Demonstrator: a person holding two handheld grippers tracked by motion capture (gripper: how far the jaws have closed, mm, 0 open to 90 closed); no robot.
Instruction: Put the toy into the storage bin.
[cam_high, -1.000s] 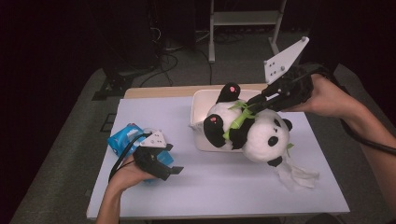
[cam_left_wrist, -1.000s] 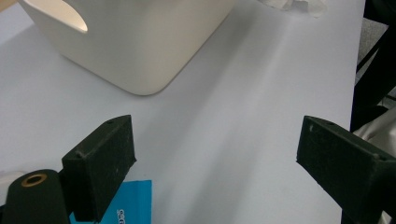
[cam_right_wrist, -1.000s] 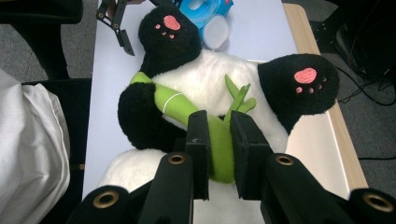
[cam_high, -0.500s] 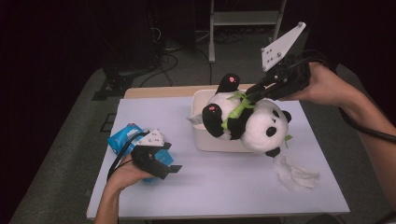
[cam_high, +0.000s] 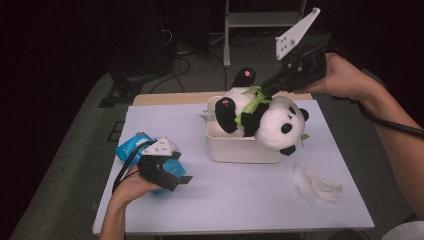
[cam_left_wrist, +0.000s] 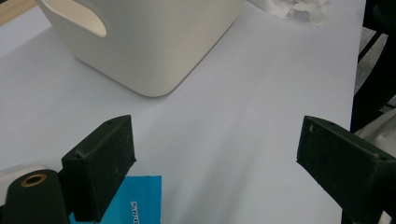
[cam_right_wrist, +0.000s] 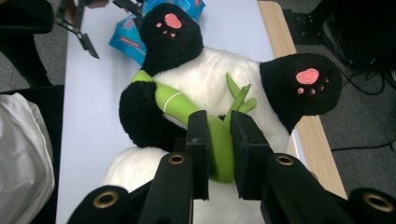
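A black-and-white panda plush (cam_high: 270, 120) hangs tilted over the cream bin (cam_high: 240, 147), feet up and head over the bin's right end. My right gripper (cam_high: 265, 90) is shut on the green bamboo stalk (cam_right_wrist: 219, 144) across the panda's (cam_right_wrist: 205, 88) belly. At the left, my left gripper (cam_high: 175, 175) rests on a blue wipes pack (cam_high: 131, 146) with its jaws wide open. In the left gripper view, bare table lies between the left gripper's (cam_left_wrist: 215, 154) jaws, the pack's corner (cam_left_wrist: 135, 200) sits under one jaw and the bin (cam_left_wrist: 154, 42) stands ahead.
A crumpled white tissue (cam_high: 315, 182) lies on the white tabletop (cam_high: 250, 200) to the right of the bin, also visible as the tissue (cam_left_wrist: 294, 7) beyond the bin. A wooden strip (cam_high: 165, 98) edges the table's far side. Dark floor, cables and a metal stand lie behind.
My right gripper has lifted the panda up and toward the far side, so it now hangs higher over the bin. The left gripper has stayed on the blue pack.
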